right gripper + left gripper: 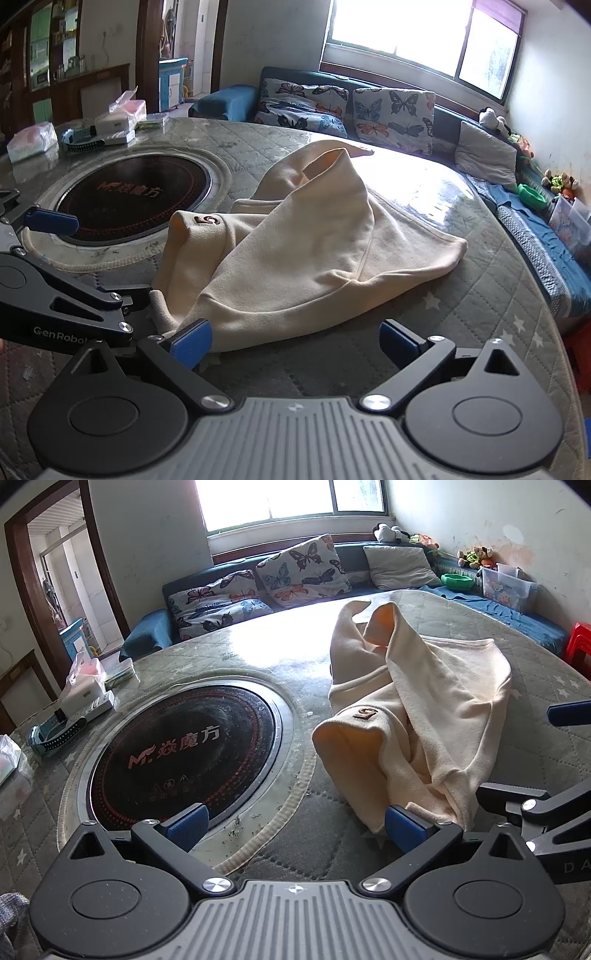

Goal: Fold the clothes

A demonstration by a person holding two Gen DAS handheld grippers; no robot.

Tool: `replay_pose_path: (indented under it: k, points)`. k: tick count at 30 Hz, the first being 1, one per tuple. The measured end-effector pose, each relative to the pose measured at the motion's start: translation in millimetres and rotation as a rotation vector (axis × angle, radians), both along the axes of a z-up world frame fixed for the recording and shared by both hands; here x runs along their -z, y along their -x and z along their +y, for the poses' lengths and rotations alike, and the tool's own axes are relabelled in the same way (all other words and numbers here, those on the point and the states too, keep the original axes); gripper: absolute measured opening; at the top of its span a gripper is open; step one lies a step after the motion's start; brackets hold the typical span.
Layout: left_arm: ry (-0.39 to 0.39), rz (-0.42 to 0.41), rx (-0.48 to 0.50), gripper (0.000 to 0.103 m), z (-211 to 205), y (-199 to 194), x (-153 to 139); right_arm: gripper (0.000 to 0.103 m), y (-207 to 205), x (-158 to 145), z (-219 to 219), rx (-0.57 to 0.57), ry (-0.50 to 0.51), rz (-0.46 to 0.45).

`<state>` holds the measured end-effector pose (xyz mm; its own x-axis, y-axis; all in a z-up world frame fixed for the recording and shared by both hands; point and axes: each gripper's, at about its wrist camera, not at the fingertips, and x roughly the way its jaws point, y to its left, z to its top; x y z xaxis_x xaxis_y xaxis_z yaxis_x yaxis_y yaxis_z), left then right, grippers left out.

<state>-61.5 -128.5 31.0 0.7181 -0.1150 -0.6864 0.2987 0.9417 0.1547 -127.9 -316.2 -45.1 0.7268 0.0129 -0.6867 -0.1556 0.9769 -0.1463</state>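
Note:
A cream sweatshirt (424, 701) lies crumpled on the round table, one sleeve with a brown "5" patch (207, 220) folded across it. My left gripper (297, 827) is open at the near edge; its right finger (406, 829) touches the garment's near corner, and nothing is between the fingers. My right gripper (295, 341) is open too, its left finger (192, 343) against the same near hem. Each gripper shows in the other's view: the right gripper (539, 755) at the right edge, the left gripper (96, 258) at the left, both spread wide beside the cloth.
The table (480, 295) has a quilted grey cover and a black round hotplate (184, 746) left of the garment. A white box (85, 698), tissue packs (31, 142) and a watch (55, 734) sit at its far left. A sofa (554, 258) with butterfly cushions (303, 572) runs behind.

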Motion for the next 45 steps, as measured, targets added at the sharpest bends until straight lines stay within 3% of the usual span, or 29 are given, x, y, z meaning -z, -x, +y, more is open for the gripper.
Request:
replay_pose_path:
  k: [15,29,45]
  points:
    - [0.041,-0.004,0.012,0.103,0.9,-16.4,-12.5,0.097,-15.3,-6.1,-9.2,-0.002,-0.011,-0.028]
    - [0.039,-0.014,0.018,0.103,-2.5,-51.0,-18.4,0.080,-65.8,-18.4,-43.1,0.054,-0.065,-0.077]
    - [0.035,-0.029,0.001,0.103,-0.6,-94.2,-22.1,0.059,-126.9,-24.6,-41.9,0.023,-0.102,-0.116]
